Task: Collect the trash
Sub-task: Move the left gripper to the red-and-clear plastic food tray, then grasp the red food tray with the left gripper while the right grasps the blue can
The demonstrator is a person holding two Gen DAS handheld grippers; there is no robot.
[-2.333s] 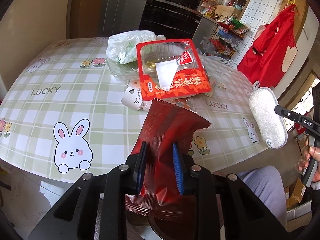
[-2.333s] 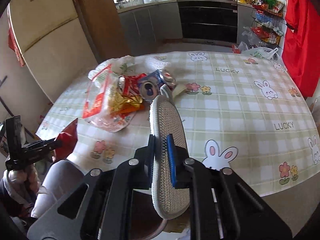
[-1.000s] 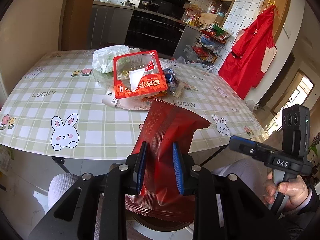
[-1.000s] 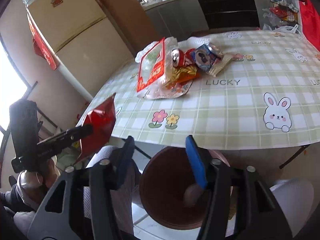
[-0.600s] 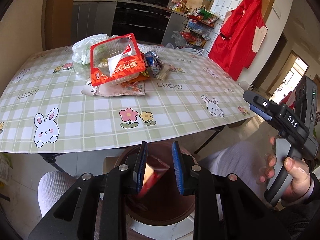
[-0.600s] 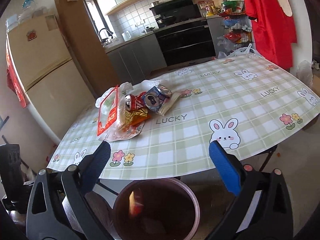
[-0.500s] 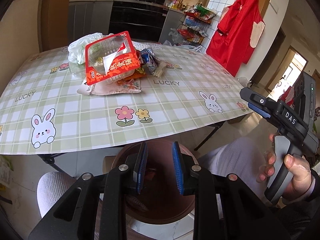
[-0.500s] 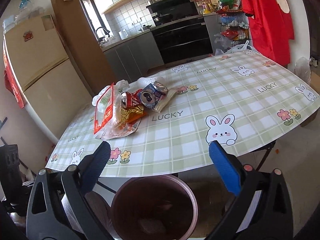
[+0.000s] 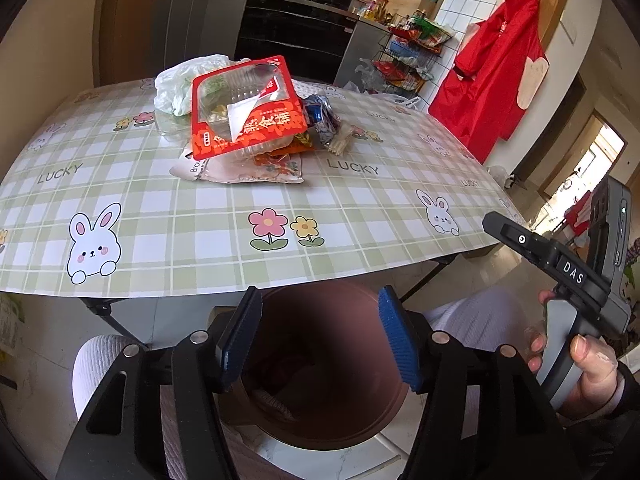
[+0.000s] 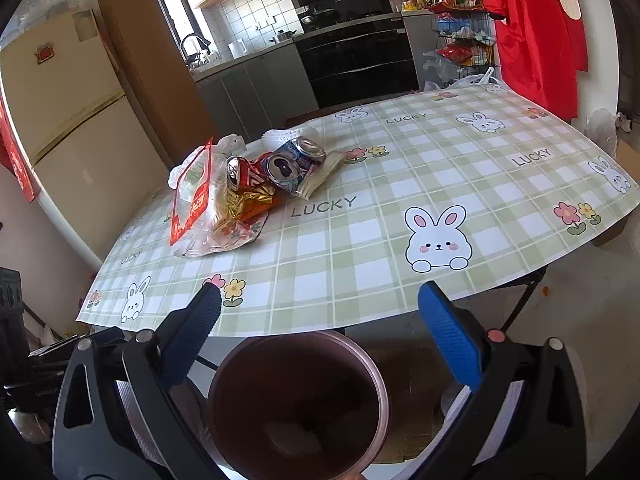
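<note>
Though bin (image 10: 298,408) contents look dark, left gripper (image 9: 318,338) fingers are opening, empty; right gripper (image 10: 320,334) fingers spread wide, beside bench (image 10: 360,240) edge.

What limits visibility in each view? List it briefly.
Left wrist view: fisheye bends the table edge; the doorway at right is blown out; the bin interior sits in shadow. Right wrist view: black vignette at the corners; the bin's contents are dark and indistinct.

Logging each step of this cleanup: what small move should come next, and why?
Probably reach the right gripper toward the trash pile on the table. Both grippers are empty over the brown bin, the left gripper opening with nothing between its fingers.
</note>
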